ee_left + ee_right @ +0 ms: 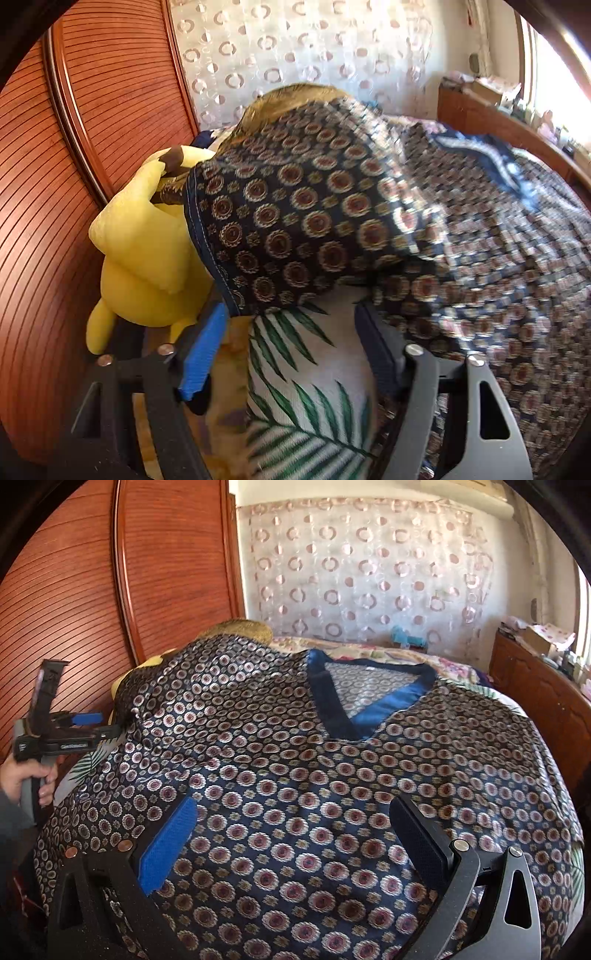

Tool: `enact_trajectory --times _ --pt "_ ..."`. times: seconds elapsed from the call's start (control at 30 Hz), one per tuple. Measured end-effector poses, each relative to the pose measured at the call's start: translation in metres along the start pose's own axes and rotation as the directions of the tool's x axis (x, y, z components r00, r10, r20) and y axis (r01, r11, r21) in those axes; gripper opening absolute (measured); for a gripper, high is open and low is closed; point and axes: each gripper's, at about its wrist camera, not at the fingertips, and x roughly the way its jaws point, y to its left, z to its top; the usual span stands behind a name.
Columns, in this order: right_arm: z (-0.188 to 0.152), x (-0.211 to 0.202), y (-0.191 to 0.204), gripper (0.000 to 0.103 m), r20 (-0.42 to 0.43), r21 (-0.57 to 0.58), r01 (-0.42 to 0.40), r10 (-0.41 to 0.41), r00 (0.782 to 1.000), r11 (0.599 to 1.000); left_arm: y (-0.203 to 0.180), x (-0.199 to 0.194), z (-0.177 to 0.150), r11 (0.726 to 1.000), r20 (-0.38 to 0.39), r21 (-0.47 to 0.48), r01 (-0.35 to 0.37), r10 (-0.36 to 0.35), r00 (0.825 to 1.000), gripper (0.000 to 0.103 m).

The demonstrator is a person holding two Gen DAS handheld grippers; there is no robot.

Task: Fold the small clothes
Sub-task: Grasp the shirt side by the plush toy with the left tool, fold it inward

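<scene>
A bed with a palm-leaf sheet fills the room between a reddish wooden slatted wardrobe on the left and a curtain with ring patterns at the back. Spread over most of the bed lies the dark blue patterned top, covered in small round medallions, its V-neck collar with a blue satin band facing up and away from the right wrist camera. The top's left sleeve stands raised from the sheet and drapes against a yellow plush toy that sits at the bed's left edge beside the wardrobe. A low wooden cabinet with clutter on it stands at the far right by the window. The right gripper hovers over the lower body of the top, its jaws wide apart with only flat cloth below them and nothing clamped. The left gripper points at the sleeve's lower hem; its jaws stand apart, the blue pad close to the hem, with no cloth pinched between them and the leaf sheet showing in the gap. In the right wrist view a hand grips the left gripper's handle.
</scene>
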Motion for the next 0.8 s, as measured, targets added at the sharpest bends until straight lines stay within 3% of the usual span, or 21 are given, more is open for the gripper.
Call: enact_trajectory --times 0.07,0.17,0.23,0.3,0.4,0.57,0.8 --pt "0.005 0.004 0.004 0.103 -0.007 -0.015 -0.007 0.007 1.000 1.000 0.002 0.005 0.003 1.000 -0.015 -0.005 0.018 -0.018 1.000 0.061" --pt "0.006 0.007 0.009 0.103 -0.017 -0.042 -0.003 0.002 1.000 0.999 0.004 0.009 0.008 0.999 -0.016 0.013 -0.039 0.039 0.999 0.052" --pt "0.004 0.009 0.014 0.103 -0.025 -0.055 -0.004 0.003 1.000 0.999 0.006 0.011 0.009 1.000 -0.016 0.011 -0.023 0.023 1.000 0.042" --pt "0.000 0.008 0.015 0.103 -0.030 -0.066 0.001 -0.003 1.000 0.998 0.009 0.012 0.010 1.000 -0.019 0.005 0.000 0.000 1.000 0.024" --pt "-0.009 0.010 0.014 0.103 -0.049 -0.066 0.021 -0.024 0.999 0.998 0.014 0.010 0.010 1.000 -0.012 -0.010 0.021 -0.021 1.000 0.009" --pt "-0.008 0.002 0.010 0.103 -0.032 -0.057 0.039 -0.041 0.999 0.998 0.016 -0.019 0.016 1.000 0.103 -0.019 0.000 0.002 0.995 0.004" --pt "-0.009 -0.003 0.008 0.103 -0.024 -0.044 0.036 -0.037 0.999 0.998 0.001 -0.052 0.052 0.999 0.205 0.023 0.042 -0.046 0.978 0.003"
